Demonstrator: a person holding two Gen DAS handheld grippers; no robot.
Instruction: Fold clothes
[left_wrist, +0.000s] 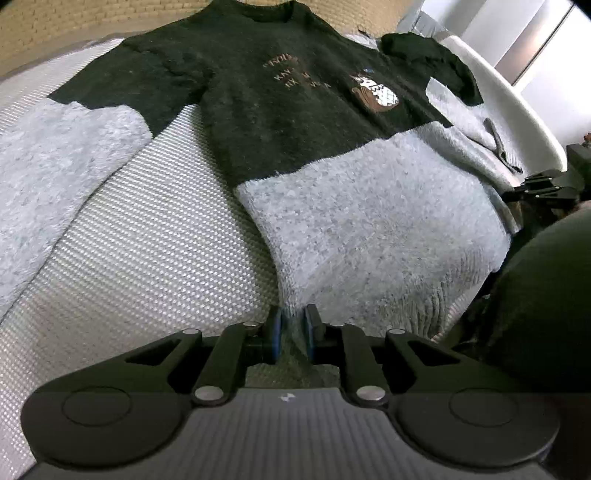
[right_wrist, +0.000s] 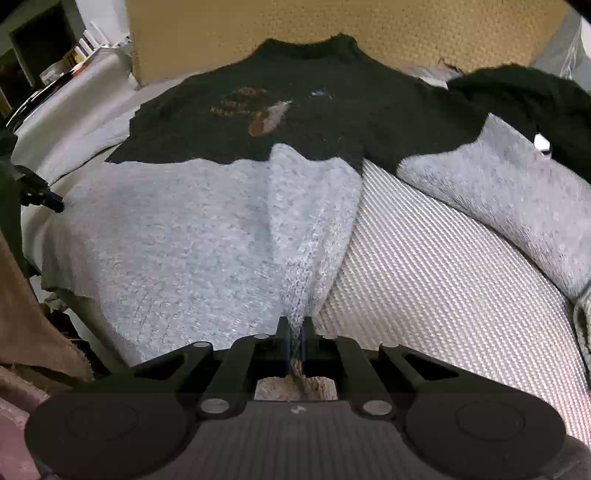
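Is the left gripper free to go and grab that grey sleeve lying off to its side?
Probably not yet: the left gripper is shut on the sweater hem. The sleeve lies unobstructed.

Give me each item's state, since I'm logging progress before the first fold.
Sweater: spread flat, front up, unfolded, both hem corners pinched.
Left tongs: shut on the sweater's hem.
Right tongs: shut on the sweater's hem.
Left sleeve: lying out sideways.
Right sleeve: lying out sideways.
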